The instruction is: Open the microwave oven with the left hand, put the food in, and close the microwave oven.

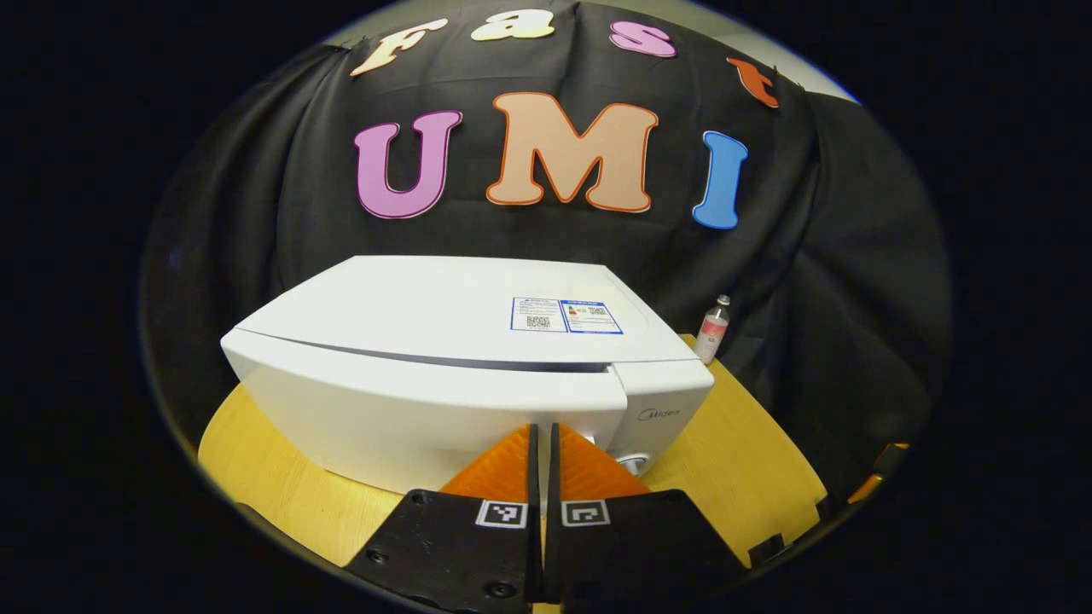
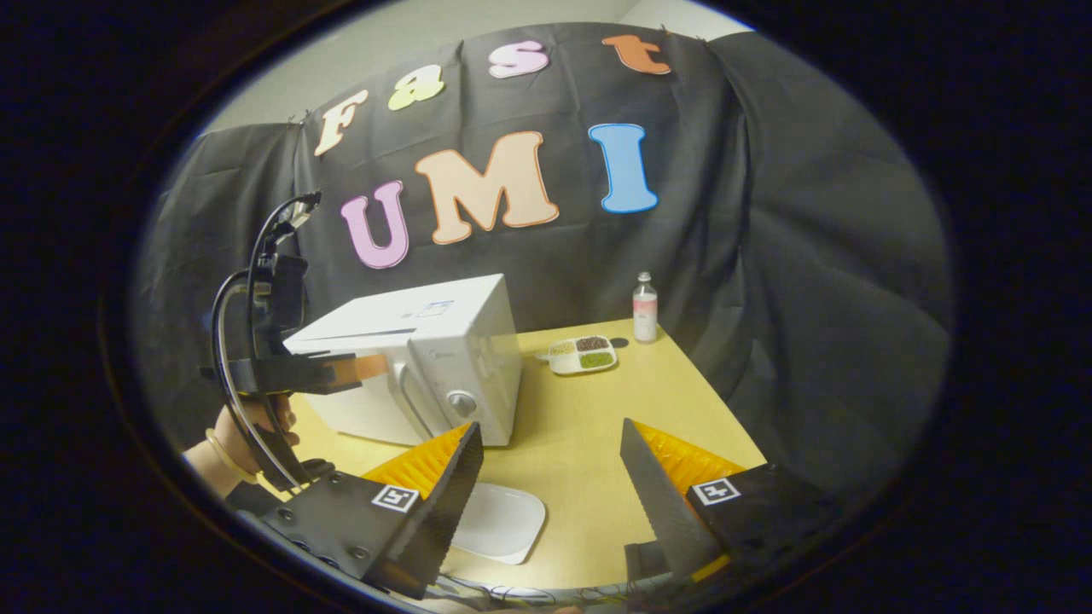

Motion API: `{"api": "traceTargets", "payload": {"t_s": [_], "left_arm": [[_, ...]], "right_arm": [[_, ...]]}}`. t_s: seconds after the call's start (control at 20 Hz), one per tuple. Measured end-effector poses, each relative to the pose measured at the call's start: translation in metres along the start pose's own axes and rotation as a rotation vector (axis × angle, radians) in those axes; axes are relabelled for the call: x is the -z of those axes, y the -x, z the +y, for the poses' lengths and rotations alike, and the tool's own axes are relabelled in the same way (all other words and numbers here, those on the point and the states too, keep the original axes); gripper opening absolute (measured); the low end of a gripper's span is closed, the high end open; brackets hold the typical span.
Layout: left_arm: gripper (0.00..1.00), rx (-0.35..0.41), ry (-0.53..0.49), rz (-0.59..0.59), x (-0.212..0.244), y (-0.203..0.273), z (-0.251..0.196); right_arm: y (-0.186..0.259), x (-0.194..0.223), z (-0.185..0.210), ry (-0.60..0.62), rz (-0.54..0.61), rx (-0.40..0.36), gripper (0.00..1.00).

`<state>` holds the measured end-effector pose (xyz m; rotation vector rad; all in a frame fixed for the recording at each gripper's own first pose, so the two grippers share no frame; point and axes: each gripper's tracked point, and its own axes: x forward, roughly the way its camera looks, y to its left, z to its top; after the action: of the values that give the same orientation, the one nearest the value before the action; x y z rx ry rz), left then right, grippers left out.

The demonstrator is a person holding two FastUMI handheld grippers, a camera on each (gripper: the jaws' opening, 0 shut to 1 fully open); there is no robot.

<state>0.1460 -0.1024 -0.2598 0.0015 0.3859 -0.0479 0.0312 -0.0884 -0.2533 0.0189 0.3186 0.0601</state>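
Facing the microwave [image 1: 444, 375] at twelve o'clock, your left gripper [image 1: 543, 443] has its fingers together, holding nothing; the door is unopened. Right gripper [image 2: 550, 460] gapes empty. Food tray [image 2: 582, 354] waits at one o'clock. Risk: closed fingers skidding off the handle [image 2: 415, 408].

The left gripper [image 1: 543, 443], fingers nearly closed together with nothing between them, points at the white microwave oven [image 1: 461, 375] (door shut) on the wooden table [image 1: 734, 460]. A small bottle [image 1: 713, 329] stands far right, beside the oven.
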Motion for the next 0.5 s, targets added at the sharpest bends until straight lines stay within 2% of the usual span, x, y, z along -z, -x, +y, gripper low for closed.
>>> {"api": "traceTargets", "payload": {"t_s": [0.45, 0.5], "left_arm": [[0.01, -0.003, 0.012, -0.007, -0.001, -0.004, 0.002], [0.01, -0.004, 0.012, -0.011, -0.002, -0.004, 0.002]], "right_arm": [[-0.011, 0.001, 0.008, 0.031, 0.017, -0.027, 0.92], [-0.012, 0.001, 0.009, 0.03, 0.019, -0.028, 1.0]]}}
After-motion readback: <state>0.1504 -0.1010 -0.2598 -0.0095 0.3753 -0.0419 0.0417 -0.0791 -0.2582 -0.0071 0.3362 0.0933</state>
